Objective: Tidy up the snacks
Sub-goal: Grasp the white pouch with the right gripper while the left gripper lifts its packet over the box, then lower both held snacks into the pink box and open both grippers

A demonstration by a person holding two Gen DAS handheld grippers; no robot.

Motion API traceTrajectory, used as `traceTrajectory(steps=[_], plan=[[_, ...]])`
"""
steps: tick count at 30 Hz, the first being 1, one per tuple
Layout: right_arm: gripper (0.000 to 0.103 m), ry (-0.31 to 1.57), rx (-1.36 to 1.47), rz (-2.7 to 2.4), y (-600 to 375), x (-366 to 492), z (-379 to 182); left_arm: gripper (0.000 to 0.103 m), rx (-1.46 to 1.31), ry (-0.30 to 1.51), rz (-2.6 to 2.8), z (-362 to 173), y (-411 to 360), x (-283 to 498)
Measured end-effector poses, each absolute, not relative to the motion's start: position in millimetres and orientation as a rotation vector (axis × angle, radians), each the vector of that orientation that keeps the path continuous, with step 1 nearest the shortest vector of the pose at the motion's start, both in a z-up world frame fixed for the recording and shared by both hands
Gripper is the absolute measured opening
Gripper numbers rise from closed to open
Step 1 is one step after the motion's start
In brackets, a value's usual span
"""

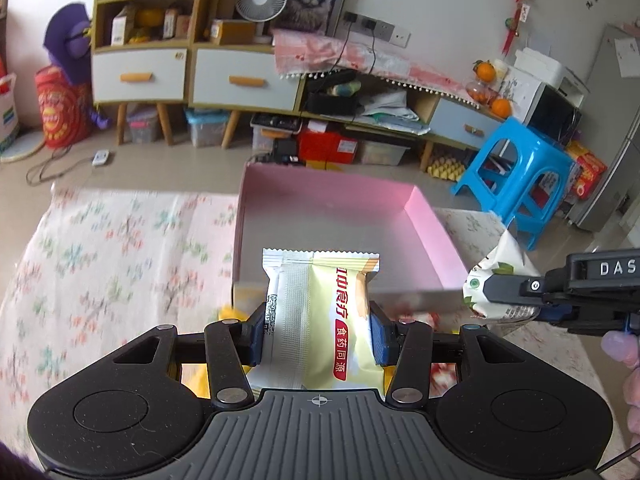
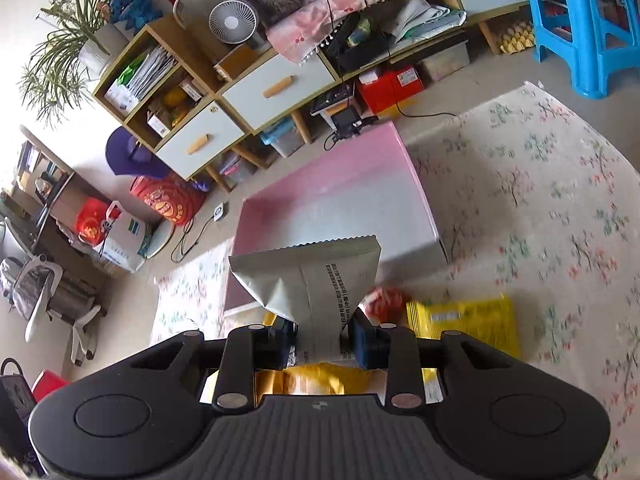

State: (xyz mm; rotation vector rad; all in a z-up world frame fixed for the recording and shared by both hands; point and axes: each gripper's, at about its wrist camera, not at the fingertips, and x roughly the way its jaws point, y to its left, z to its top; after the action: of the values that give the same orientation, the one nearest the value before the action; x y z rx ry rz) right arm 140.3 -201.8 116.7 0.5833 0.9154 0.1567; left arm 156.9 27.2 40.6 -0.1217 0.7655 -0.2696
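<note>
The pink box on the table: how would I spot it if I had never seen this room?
Find the table with the floral tablecloth. At its far edge, nearest the wooden cabinets, sits the pink box, open-topped, shallow and empty. Nothing else on the cloth is pink; its neighbours are yellow and red snack packets.

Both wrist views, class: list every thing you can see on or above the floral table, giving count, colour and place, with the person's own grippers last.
pink box: one, pink inside, open, on the floral tablecloth.
yellow-and-silver packet: one, held above the box's near wall.
silver-backed packet: one, grey-silver with printed text, held above the box's near edge.
yellow packet: one, flat on the cloth beside the box.
red snack: one, blurred, next to the yellow packet.
left gripper: shut on the yellow-and-silver packet.
right gripper: shut on the silver-backed packet.
</note>
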Motion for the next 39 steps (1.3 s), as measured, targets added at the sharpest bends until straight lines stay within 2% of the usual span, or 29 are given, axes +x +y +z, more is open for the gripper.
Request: traceTrajectory(steps=[12,25,26,27,30,31,34,39], plan=[[0.021,0.883,0.642,0.162,-222.3,203.8,85.9,0.046,-0.043,0.757,-0.227,21.8,-2.3,227.1],[0.024,0.862,0.597,0.154,-224.9,225.3,70.9,0.049,-0.003,0.727,-0.207,2.3,-7.1,253.8],[0.026,0.860,0.591,0.152,-224.3,225.2,71.7,0.056,0.000,0.728,-0.211,1.4,-7.1,253.5],[0.032,0.859,0.584,0.149,-224.0,225.8,71.8,0.066,0.002,0.727,-0.216,1.0,-6.9,252.7],[0.049,0.857,0.563,0.142,-222.3,224.1,73.8,0.079,0.021,0.711,-0.221,3.1,-7.4,247.9],[0.055,0.857,0.556,0.139,-221.3,223.9,74.7,0.081,0.029,0.708,-0.222,4.2,-7.9,246.3],[0.065,0.855,0.536,0.132,-219.7,221.8,77.1,0.086,0.046,0.708,-0.220,9.0,-8.8,242.2],[0.072,0.847,0.524,0.124,-220.3,214.7,84.0,0.091,0.042,0.708,-0.222,19.2,-5.8,230.1]])
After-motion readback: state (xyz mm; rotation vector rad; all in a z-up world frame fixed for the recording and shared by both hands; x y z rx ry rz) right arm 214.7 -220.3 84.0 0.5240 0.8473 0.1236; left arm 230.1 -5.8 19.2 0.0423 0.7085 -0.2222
